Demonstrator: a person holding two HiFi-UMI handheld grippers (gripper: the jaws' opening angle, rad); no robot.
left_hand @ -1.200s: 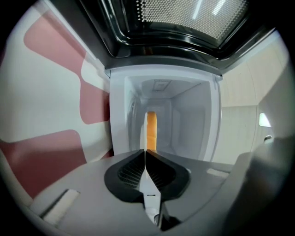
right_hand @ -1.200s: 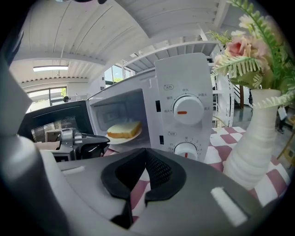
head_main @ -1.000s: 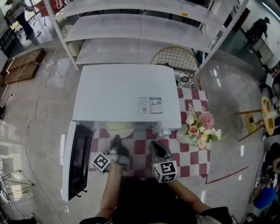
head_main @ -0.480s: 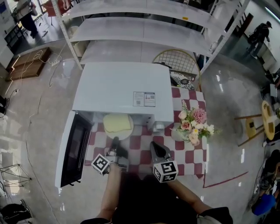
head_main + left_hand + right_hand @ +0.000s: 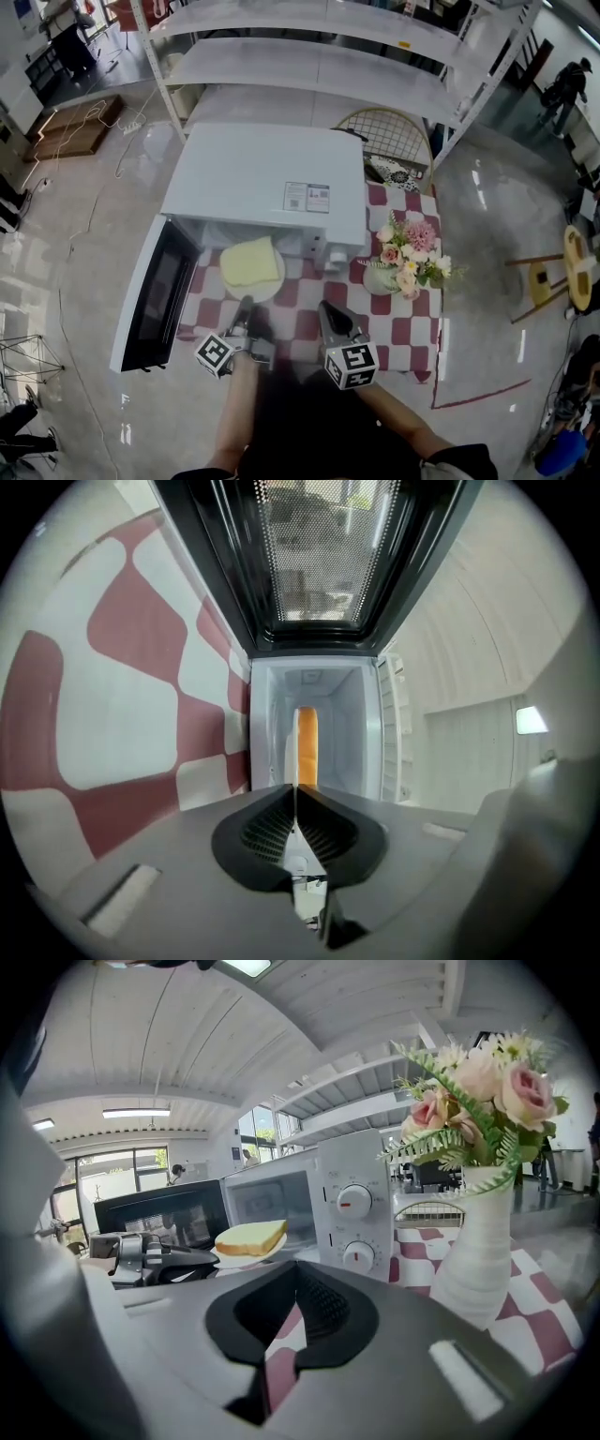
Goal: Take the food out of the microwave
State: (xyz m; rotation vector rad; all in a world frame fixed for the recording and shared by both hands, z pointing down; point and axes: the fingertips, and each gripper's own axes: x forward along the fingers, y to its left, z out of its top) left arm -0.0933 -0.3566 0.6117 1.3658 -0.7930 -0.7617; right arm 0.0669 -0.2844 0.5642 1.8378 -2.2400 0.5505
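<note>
Left gripper [image 5: 246, 306] is clamped on the near rim of a white plate [image 5: 259, 293]; in the left gripper view the jaws pinch the thin plate edge, which shows edge-on. A slice of yellow bread [image 5: 250, 262] lies flat on the plate. The plate sits at the mouth of the white microwave [image 5: 272, 187], mostly out in front of it over the red-and-white checkered tablecloth [image 5: 405, 330]. The microwave door [image 5: 153, 295] is swung wide open to the left, dark window facing inward. Right gripper [image 5: 325, 309] has its jaws pressed together with nothing between them. It sits just right of the left gripper, apart from the plate, pointing toward the microwave's control panel, which shows two knobs in the right gripper view. A white vase of pink flowers [image 5: 405, 264] stands on the cloth just right of the microwave front, near the right gripper but not touching it. Both forearms show at bottom centre, with a marker cube on each gripper. Behind the microwave are a wire-back chair [image 5: 380, 131] and white shelving [image 5: 319, 58]. The floor is glossy, with cables at the left.
</note>
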